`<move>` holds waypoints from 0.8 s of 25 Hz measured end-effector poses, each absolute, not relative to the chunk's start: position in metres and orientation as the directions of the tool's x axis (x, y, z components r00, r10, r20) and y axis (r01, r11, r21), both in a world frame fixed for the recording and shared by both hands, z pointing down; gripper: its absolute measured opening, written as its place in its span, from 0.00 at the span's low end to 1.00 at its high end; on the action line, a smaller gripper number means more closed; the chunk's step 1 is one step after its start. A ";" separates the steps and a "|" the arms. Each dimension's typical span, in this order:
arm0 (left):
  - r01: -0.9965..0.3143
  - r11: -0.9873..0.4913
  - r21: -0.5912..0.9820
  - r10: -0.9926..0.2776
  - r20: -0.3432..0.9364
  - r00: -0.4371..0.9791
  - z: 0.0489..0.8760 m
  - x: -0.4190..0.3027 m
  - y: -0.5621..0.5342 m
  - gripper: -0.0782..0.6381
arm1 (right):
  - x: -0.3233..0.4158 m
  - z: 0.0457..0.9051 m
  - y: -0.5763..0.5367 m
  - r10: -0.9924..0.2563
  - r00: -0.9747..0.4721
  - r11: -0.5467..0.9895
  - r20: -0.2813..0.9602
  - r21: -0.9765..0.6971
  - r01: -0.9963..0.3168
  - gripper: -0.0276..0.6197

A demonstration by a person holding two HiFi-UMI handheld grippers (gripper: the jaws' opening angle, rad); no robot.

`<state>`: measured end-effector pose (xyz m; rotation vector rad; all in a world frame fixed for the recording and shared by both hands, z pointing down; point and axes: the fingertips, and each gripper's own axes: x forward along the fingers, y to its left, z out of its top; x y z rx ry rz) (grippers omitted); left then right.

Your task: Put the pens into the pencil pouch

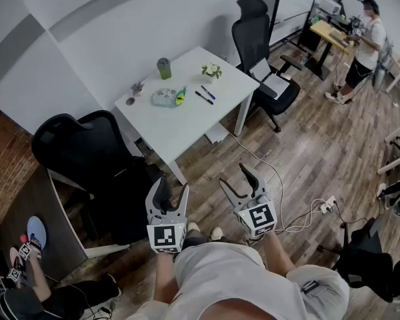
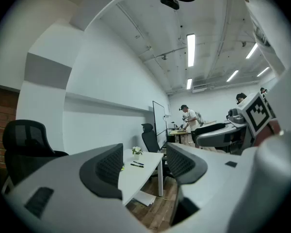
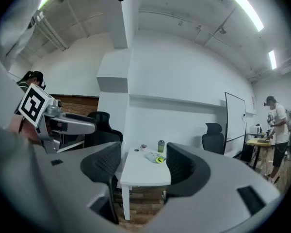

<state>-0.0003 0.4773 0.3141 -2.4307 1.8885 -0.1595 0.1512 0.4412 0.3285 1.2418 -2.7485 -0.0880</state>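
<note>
Far ahead stands a white table [image 1: 187,122]. On it lie a pale pencil pouch [image 1: 164,99] with a yellow-green item [image 1: 181,97] at its right, and two dark pens [image 1: 205,95] further right. My left gripper [image 1: 173,195] and right gripper [image 1: 240,182] are held level over the wood floor, well short of the table, both open with nothing between the jaws. The left gripper view has its open left gripper [image 2: 144,164] framing the pens [image 2: 137,164]. The right gripper [image 3: 144,166], also open, frames the pouch [image 3: 152,156] in the right gripper view.
On the table also stand a green cup [image 1: 163,68] and a small plant [image 1: 212,71]. Black office chairs [image 1: 260,42] [image 1: 87,145] flank it. Cables and a power strip [image 1: 328,204] lie on the floor at right. A person [image 1: 363,42] stands at a far desk.
</note>
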 end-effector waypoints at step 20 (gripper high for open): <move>-0.967 -0.225 -0.123 -0.974 0.060 0.219 0.327 0.000 0.410 0.47 | 0.147 0.343 0.377 -0.727 -0.677 0.686 0.110 0.085 -0.723 0.50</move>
